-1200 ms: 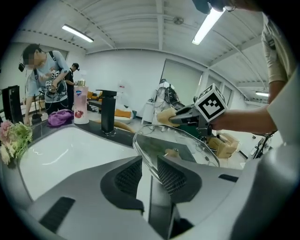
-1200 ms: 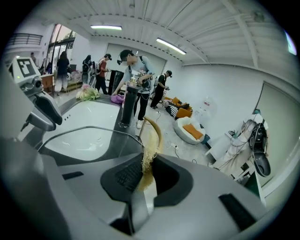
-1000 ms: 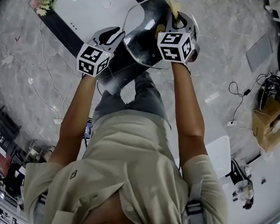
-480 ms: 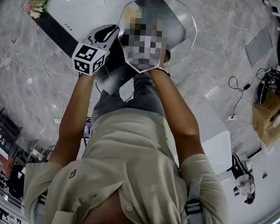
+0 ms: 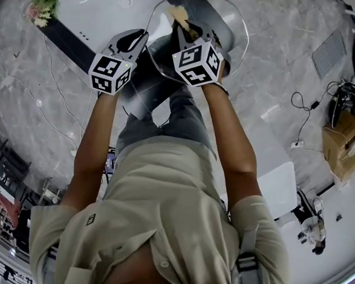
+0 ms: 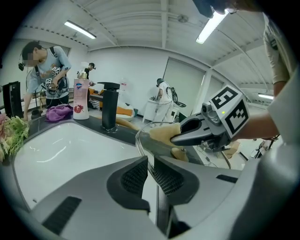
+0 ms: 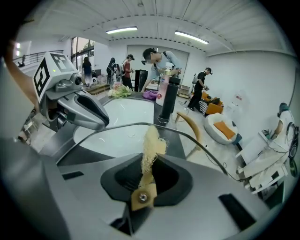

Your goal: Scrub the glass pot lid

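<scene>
Left gripper (image 6: 150, 171) fingers clamp glass lid (image 5: 234, 24) rim; right gripper (image 7: 149, 174) fingers pinch fibrous scrubber (image 7: 152, 145) against lid

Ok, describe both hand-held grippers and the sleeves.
Both the left hand-held gripper and right hand-held gripper have grey shells with black pads, and each carries a white cube with black square markers. The shirt is beige, short-sleeved.

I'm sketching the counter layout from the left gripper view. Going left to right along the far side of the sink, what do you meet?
Flowers → purple cloth → pink bottle → black faucet → right tool.
</scene>
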Available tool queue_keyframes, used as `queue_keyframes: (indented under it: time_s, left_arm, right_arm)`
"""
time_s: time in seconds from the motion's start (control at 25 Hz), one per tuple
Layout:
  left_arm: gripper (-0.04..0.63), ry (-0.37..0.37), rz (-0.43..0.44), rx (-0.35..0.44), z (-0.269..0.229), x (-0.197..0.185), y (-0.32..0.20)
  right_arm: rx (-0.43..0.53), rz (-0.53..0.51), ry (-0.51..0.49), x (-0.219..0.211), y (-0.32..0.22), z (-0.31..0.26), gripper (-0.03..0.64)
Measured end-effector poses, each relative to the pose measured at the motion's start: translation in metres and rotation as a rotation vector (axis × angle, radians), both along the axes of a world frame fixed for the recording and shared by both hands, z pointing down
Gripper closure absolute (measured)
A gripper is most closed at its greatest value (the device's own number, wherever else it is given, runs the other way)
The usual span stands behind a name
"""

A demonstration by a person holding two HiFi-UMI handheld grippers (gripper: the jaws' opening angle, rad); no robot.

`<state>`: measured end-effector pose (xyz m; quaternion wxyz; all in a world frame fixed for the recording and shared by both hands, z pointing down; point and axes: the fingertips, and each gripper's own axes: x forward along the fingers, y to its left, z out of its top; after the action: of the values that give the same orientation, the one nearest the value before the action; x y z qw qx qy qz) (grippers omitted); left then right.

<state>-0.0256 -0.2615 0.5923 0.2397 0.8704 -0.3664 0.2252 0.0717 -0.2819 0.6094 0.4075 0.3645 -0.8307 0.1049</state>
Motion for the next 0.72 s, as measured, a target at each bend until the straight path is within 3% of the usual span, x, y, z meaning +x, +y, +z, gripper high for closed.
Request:
queue_keyframes:
  time_s: [0.28, 0.36, 0.72]
  left_arm:
    - [0.540, -0.008, 0.023, 0.010, -0.001, 0.001, -0.003]
    - [0.540, -0.013, 0.027, 0.018, -0.005, 0.004, -0.002]
    - [0.540, -0.023, 0.029, 0.027, -0.009, 0.011, 0.000]
  right_arm:
    - [0.069, 0.208, 0.194, 0.124, -0.024, -0.010, 0.557]
    - [0.081, 0.243, 0.210, 0.147, -0.023, -0.018, 0.557]
    - [0.063, 0.230, 0.191, 0.150, -0.009, -0.016, 0.557]
